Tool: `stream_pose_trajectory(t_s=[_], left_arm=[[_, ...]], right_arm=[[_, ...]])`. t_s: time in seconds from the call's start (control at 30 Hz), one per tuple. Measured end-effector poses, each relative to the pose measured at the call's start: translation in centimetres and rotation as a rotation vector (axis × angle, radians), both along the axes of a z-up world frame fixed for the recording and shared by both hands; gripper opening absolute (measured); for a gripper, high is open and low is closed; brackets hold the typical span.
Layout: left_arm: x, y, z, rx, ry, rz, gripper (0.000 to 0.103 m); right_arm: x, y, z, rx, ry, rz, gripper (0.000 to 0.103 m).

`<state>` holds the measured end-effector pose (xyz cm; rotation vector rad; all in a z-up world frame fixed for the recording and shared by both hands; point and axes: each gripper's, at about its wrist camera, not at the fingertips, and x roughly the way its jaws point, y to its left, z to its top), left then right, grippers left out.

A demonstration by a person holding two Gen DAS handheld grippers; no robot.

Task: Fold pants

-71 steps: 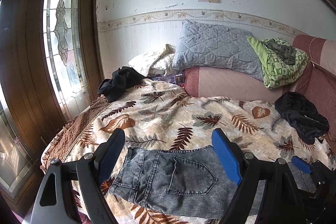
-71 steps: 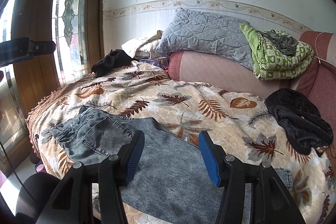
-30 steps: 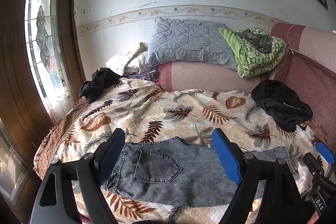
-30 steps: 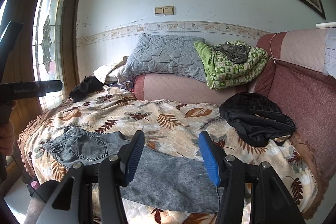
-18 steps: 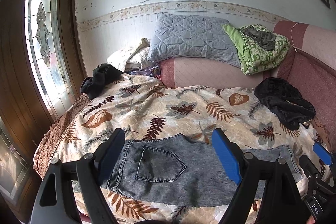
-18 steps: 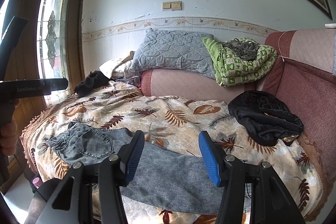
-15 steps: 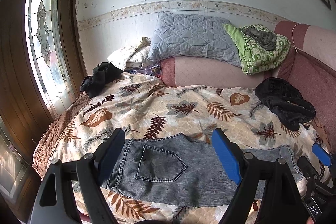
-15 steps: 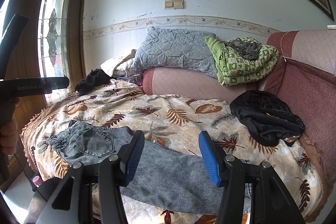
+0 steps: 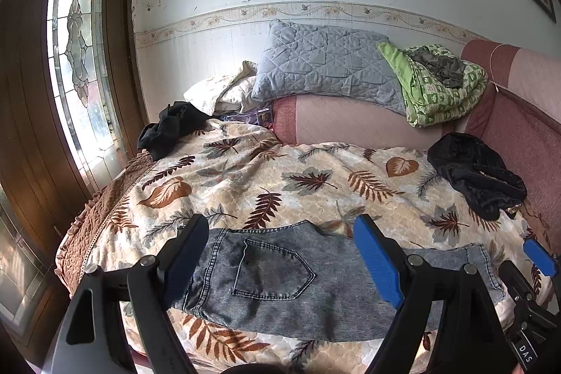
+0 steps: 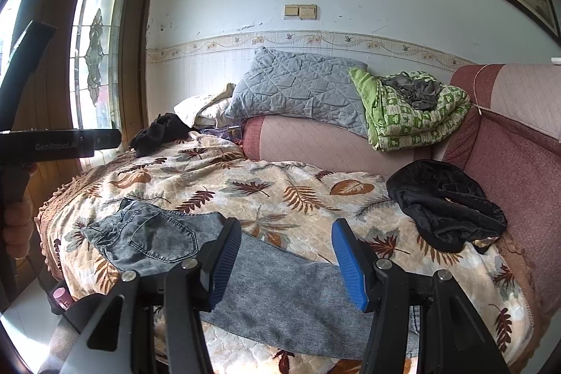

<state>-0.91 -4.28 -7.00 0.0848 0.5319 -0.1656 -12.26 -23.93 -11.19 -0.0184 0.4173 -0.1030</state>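
Grey washed denim pants [image 9: 280, 283] lie flat along the front edge of the leaf-print bed cover [image 9: 252, 184], waist and back pocket to the left, leg end to the right. They also show in the right wrist view [image 10: 266, 290]. My left gripper [image 9: 280, 255] is open and empty, held above the pocket area without touching. My right gripper [image 10: 285, 251] is open and empty, above the leg part. The right gripper's blue tip [image 9: 538, 256] shows at the far right of the left wrist view.
A black garment [image 9: 477, 174] lies at the bed's right side and another [image 9: 171, 128] at the back left. A grey pillow [image 9: 326, 62] and a green folded blanket [image 9: 438, 83] rest on the pink sofa back [image 9: 350, 121]. A wooden door with a glass pane [image 9: 73, 58] stands left.
Both grippers have pulled back and up from the pants over the last seconds, staying open. In the last half second the views have barely shifted. The pants lie still.
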Motion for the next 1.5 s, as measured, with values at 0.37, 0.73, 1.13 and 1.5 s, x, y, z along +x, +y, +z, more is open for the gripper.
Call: stream_pose_trajectory(t_s=[0.37,0.73,1.13,1.5], left_arm=[[1.8,1.0,-2.9,0.074,0.105,-0.018,0.085],[1.9,-4.9,-9.0,0.124,0.331,-0.153,0.085],[2.8,-11.6,-15.9,0.278,0.468,-0.237,0.085],[6.1,-11.0,-20.3,0.313,0.552,-0.166,0.085]], right_arm=[[-1.4,-8.7,0.1,0.092,0.037,-0.213,0.070],[-2.3,-25.1,-11.1,0.874,0.277,-0.391,0.079],[0.3,-27.1,-19.5,1.124,0.484,-0.382,0.079],[3.1,-26.0,-20.9,1.108,0.569,-0.321,0.025]])
